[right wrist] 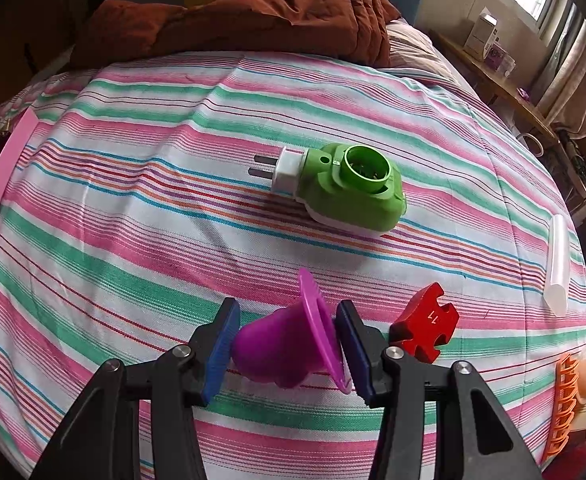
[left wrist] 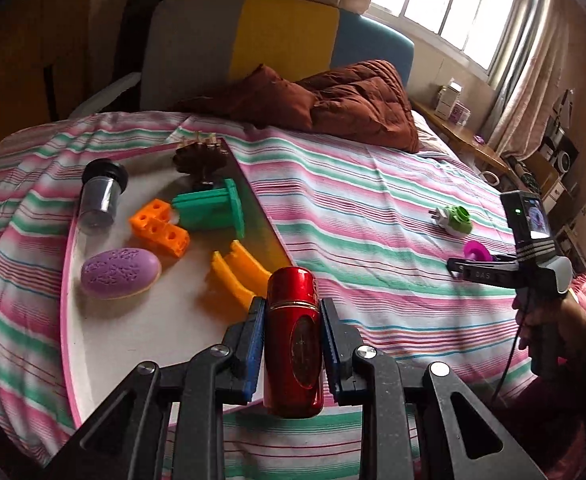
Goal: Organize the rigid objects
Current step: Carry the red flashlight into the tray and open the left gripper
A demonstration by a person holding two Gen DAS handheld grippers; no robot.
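Observation:
My left gripper (left wrist: 293, 320) is shut on a red metal bottle (left wrist: 293, 340) and holds it over the near right edge of a white tray with a pink rim (left wrist: 64, 280). The tray holds a purple oval case (left wrist: 120, 273), an orange holed block (left wrist: 159, 227), a green spool (left wrist: 211, 210), an orange curved piece (left wrist: 239, 276), a clear jar with a black lid (left wrist: 101, 196) and a pine cone (left wrist: 201, 158). My right gripper (right wrist: 287, 336) is shut on a purple funnel-shaped piece (right wrist: 289, 348) just above the striped bedsheet; it also shows in the left wrist view (left wrist: 459, 266).
A green plug-in device (right wrist: 349, 188) lies on the sheet ahead of the right gripper. A red puzzle-shaped block (right wrist: 425, 326), a clear tube (right wrist: 557, 264) and an orange comb-like piece (right wrist: 565, 404) lie to the right. A brown quilt (left wrist: 333, 100) lies at the bed's head.

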